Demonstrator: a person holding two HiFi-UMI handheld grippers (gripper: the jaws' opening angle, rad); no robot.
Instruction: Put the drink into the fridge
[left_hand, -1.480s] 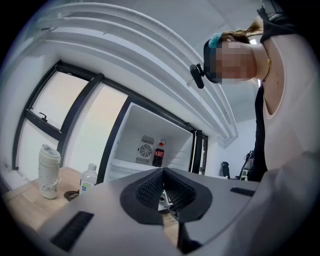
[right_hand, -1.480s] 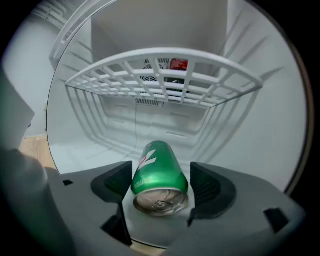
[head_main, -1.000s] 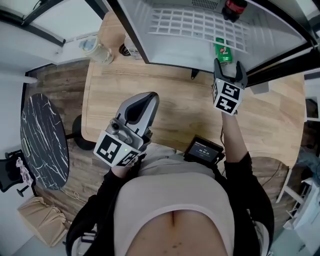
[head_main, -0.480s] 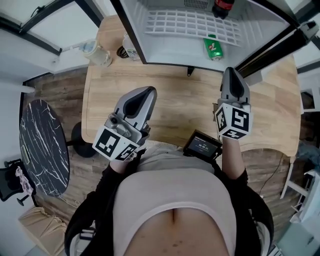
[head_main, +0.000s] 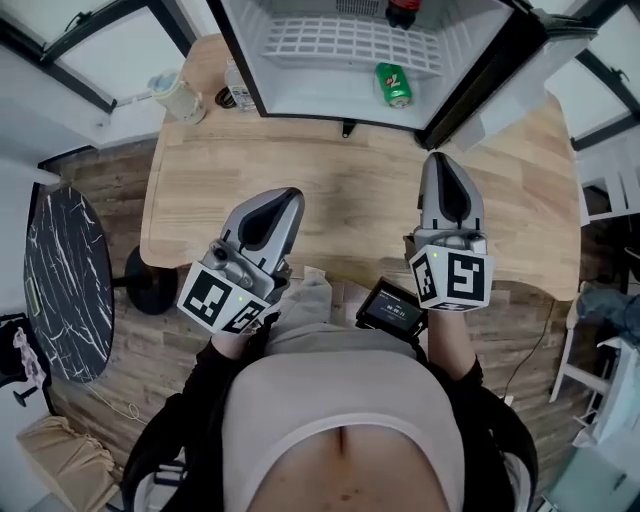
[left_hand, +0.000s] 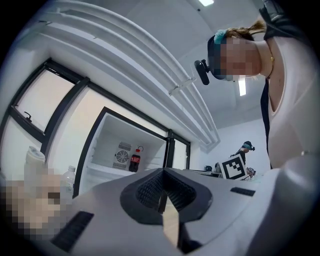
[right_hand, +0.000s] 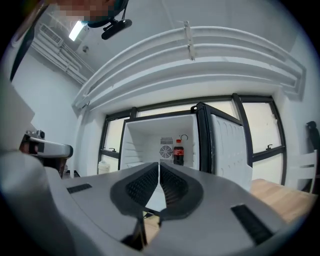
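Standing back from the open white mini fridge (head_main: 300, 92), the person holds both claws low over the near half of the pale wooden worktop (head_main: 350, 190). I judge from this that the main step is done. The green drink can (head_main: 392, 84) lies on its side on the fridge's white floor, close to the front lip and toward the door side, and neither claw touches it. The left claw (head_main: 284, 198) has its jaws pressed together on nothing. The right claw (head_main: 441, 162) is squeezed tight and empty too. Both point toward the fridge opening, well apart from the can. The black-edged fridge door (head_main: 478, 70) hangs wide over the worktop's far right, presumably left so for access.

Counting up:
- Two claws.
- Two drinks inside the fridge: the green can, and one dark cola bottle with a red cap (right_hand: 178, 151) upright at the back.
- One clear plastic bottle (head_main: 235, 95) just beside the fridge, at the worktop's far left corner.
- One pale container (head_main: 178, 95) at that same corner, possibly a lidded cup.
- One black screen device (head_main: 390, 308) by the near edge.
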